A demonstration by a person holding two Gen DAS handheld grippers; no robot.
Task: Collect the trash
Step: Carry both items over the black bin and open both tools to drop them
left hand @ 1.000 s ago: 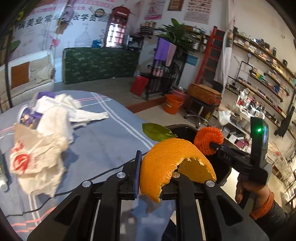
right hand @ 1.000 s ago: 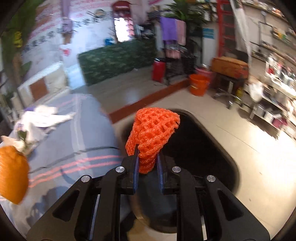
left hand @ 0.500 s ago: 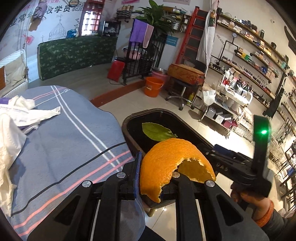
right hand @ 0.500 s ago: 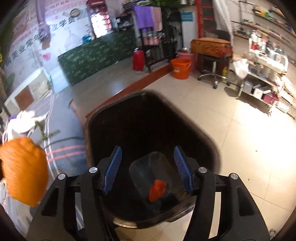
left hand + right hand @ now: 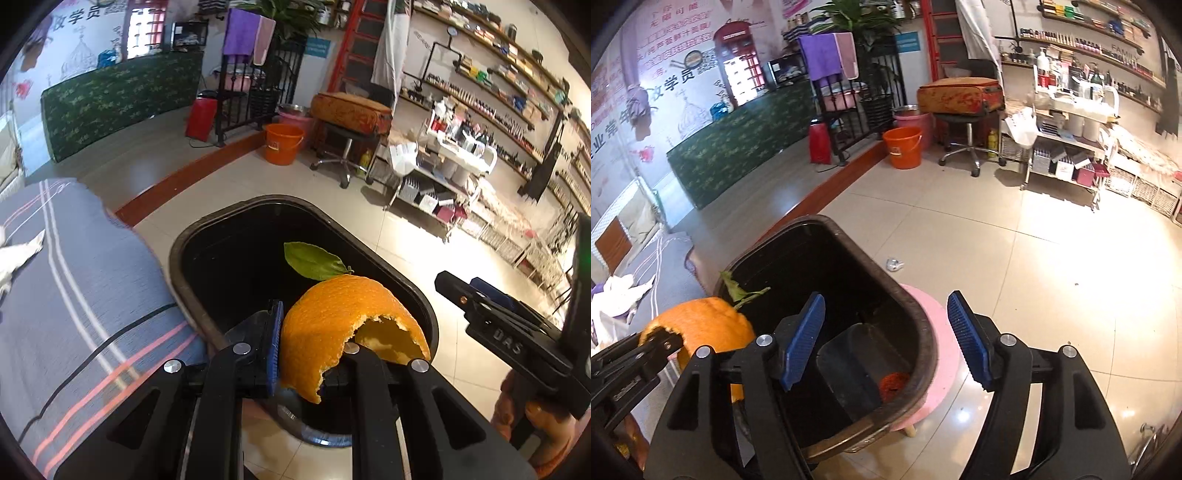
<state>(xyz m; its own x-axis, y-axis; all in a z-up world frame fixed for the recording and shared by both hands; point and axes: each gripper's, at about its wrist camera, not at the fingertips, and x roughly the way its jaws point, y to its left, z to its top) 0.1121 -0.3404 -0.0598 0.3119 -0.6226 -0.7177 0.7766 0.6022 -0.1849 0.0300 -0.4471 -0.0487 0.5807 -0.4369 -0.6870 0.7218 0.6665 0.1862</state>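
The orange peel (image 5: pixel 332 325), a green leaf (image 5: pixel 312 260) at its top, is pinched between the left gripper's (image 5: pixel 310 343) nearly closed jaws, above the near rim of the black bin (image 5: pixel 177 258). The right gripper (image 5: pixel 886 339) has just been opening; its jaws stand wide with nothing between them, over the bin's right edge. An orange net (image 5: pixel 894 382) lies on the bin's bottom.

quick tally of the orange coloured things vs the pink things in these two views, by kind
orange peel: 1
orange foam net lying in the bin: 1
orange bucket: 1
pink basin behind the bucket: 1
pink stool under the bin: 1
Total: 5 (3 orange, 2 pink)
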